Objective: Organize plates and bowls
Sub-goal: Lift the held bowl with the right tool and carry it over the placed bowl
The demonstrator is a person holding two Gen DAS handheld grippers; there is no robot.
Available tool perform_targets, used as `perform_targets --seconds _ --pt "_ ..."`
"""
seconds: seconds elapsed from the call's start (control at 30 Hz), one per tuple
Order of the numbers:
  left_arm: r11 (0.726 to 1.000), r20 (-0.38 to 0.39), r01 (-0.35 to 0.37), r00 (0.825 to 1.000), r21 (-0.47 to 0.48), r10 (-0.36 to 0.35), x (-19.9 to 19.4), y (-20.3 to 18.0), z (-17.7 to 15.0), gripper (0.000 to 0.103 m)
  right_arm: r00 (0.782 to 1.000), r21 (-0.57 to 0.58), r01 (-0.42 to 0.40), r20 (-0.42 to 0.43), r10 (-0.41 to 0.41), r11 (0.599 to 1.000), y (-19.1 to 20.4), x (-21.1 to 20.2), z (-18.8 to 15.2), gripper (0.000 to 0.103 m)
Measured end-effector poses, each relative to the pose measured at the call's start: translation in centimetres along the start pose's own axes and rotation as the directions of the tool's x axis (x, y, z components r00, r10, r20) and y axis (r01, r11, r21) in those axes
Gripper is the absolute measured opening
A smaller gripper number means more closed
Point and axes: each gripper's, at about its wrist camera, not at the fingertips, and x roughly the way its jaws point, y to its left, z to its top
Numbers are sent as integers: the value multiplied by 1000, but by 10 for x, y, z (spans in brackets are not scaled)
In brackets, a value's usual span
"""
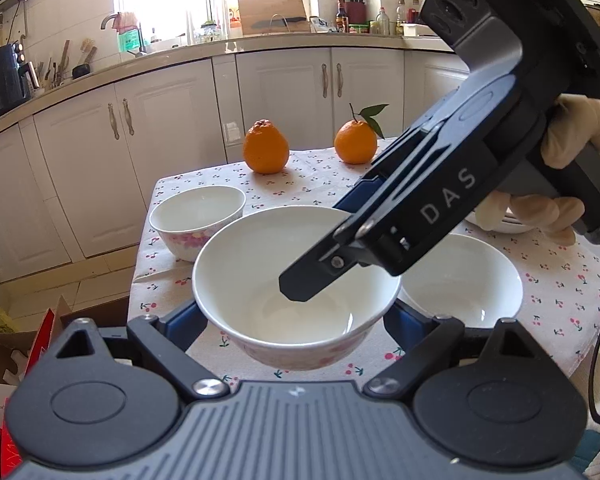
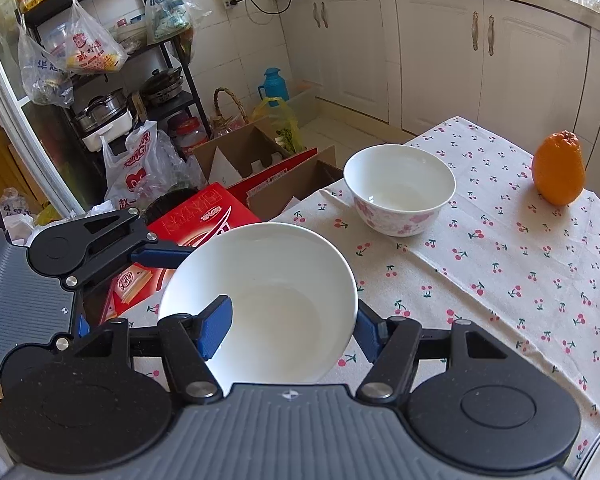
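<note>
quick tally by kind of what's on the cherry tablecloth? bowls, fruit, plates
Bowls: 3, the held bowl, the flowered bowl, the right bowl
Oranges: 2, the bumpy one, the leafy one
Plates: 1, partly hidden plate
Total: 6
</note>
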Motion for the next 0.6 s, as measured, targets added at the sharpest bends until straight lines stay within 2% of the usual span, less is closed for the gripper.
perform_targets --seconds 0.6 --pt "991 37 100 994 92 -104 1 -52 18 94 993 62 100 56 -103 993 -12 -62 -44 70"
